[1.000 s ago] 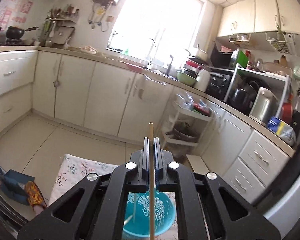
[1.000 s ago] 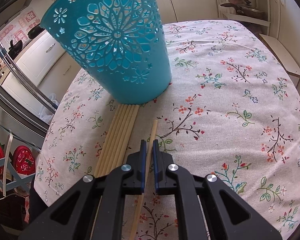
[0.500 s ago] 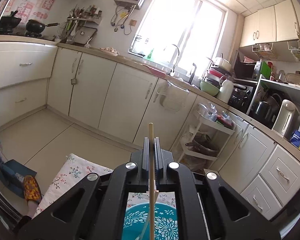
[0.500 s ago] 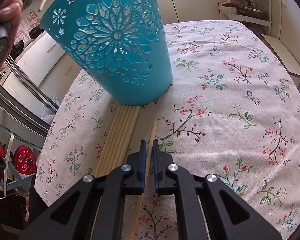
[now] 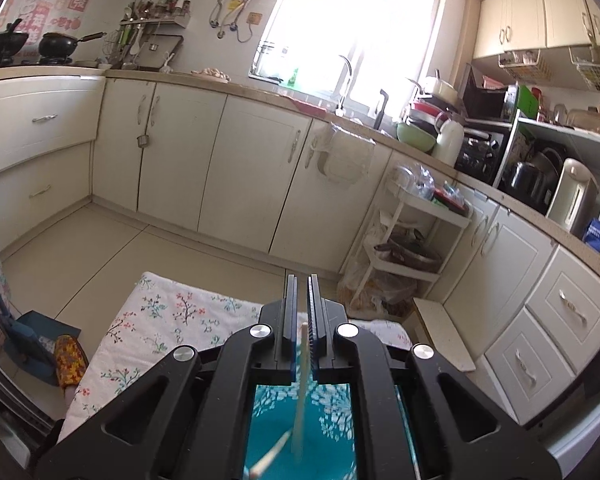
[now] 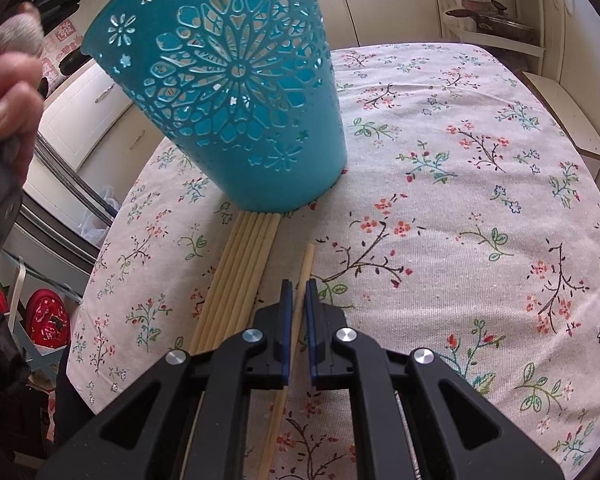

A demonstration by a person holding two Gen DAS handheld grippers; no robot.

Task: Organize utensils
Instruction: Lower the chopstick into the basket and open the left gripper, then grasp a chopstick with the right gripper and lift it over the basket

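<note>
Where in grippers [image 5: 302,280] [image 6: 296,284], two chopsticks [image 5: 303,344] [image 6: 306,264]

Both tools [image 5: 302,312] [image 6: 296,300] nearly closed

You've got a teal basket [image 6: 236,92] there with cut-out lacework, one big flower in the middle of the wall and little flowers and stars round it. The tablecloth [image 6: 480,208] is off-white, printed with dark twigs, coral-red blossoms and green leaves, plus a few small blue flowers. Your chopsticks [image 6: 240,280] are plain pale wood, no pattern. Both of your grippers, left [image 5: 302,320] and right [image 6: 296,320], are black with blue pads and silver screws. Kitchen cabinets [image 5: 228,168] are cream, and down on the floor there's a slipper [image 5: 70,360] in orange and yellow floral.
</note>
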